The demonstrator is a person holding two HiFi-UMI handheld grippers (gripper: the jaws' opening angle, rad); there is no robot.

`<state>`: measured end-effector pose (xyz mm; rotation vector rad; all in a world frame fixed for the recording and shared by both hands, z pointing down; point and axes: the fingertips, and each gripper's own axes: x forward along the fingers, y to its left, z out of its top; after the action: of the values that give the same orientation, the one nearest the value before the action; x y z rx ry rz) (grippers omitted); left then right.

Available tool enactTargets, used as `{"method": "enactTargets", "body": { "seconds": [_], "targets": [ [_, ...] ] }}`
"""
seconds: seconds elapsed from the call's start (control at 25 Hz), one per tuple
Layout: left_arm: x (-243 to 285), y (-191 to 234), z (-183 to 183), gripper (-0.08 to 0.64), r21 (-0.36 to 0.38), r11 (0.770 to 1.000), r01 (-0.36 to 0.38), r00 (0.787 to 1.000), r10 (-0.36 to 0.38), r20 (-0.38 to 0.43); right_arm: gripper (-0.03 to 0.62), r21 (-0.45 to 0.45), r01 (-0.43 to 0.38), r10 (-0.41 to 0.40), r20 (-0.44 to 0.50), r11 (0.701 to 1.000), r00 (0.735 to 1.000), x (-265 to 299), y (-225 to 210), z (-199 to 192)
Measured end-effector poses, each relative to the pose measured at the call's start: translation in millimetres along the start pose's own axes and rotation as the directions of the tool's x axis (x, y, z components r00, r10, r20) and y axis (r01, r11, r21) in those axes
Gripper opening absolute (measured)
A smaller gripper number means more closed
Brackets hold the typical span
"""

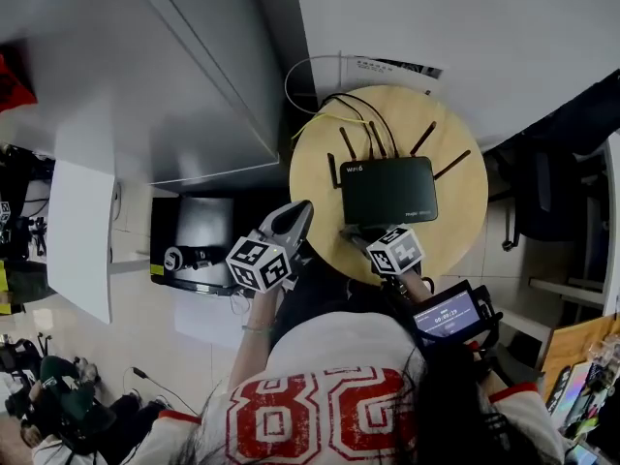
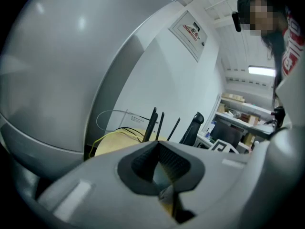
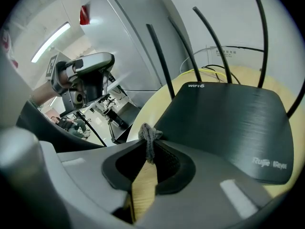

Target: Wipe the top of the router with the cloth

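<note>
A black router point(image 1: 388, 190) with several upright antennas lies on a small round wooden table point(image 1: 465, 221). My right gripper point(image 1: 358, 233) is at the router's near edge, shut on a small bunch of grey cloth point(image 3: 149, 133). In the right gripper view the cloth pokes out of the gripper point(image 3: 148, 140) just before the router's front left corner point(image 3: 228, 123). My left gripper point(image 1: 301, 208) hangs off the table's left edge, shut with nothing in it. In the left gripper view this gripper point(image 2: 157, 145) points past the antennas point(image 2: 152, 123) and the table top point(image 2: 119, 140).
Black and yellow cables point(image 1: 339, 109) run off the back of the table. A white cabinet point(image 1: 194, 76) stands to the left, with a black box point(image 1: 199, 223) on the floor below it. An office chair point(image 1: 542, 192) stands to the right of the table.
</note>
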<state>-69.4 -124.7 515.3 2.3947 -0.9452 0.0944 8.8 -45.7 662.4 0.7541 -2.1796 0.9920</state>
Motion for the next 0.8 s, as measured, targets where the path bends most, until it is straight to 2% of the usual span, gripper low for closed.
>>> {"method": "enactTargets", "body": {
  "seconds": [0.36, 0.48, 0.6, 0.8],
  "targets": [
    [22.0, -30.3, -8.1, 0.0, 0.013, 0.999, 0.051, 0.999, -0.051, -0.019, 0.043, 0.066, 0.045, -0.048, 0.039, 0.997, 0.998, -29.5, -20.7, -16.6],
    [25.2, -38.9, -9.5, 0.0, 0.017, 0.999, 0.045, 0.999, -0.045, -0.016, 0.043, 0.079, 0.039, -0.045, 0.078, 0.996, 0.996, -42.4, -23.5, -13.8],
    [24.6, -49.8, -14.7, 0.0, 0.017, 0.999, 0.028, 1.0, -0.028, -0.012, 0.043, 0.13, 0.036, -0.054, 0.136, 0.991, 0.989, -60.4, -29.5, -14.1],
    [19.2, -83.0, -40.3, 0.0, 0.007, 1.0, 0.008, 1.0, -0.008, -0.028, 0.043, 0.189, 0.049, -0.085, 0.19, 0.981, 0.978, -87.7, -42.0, -31.2]
  ]
}}
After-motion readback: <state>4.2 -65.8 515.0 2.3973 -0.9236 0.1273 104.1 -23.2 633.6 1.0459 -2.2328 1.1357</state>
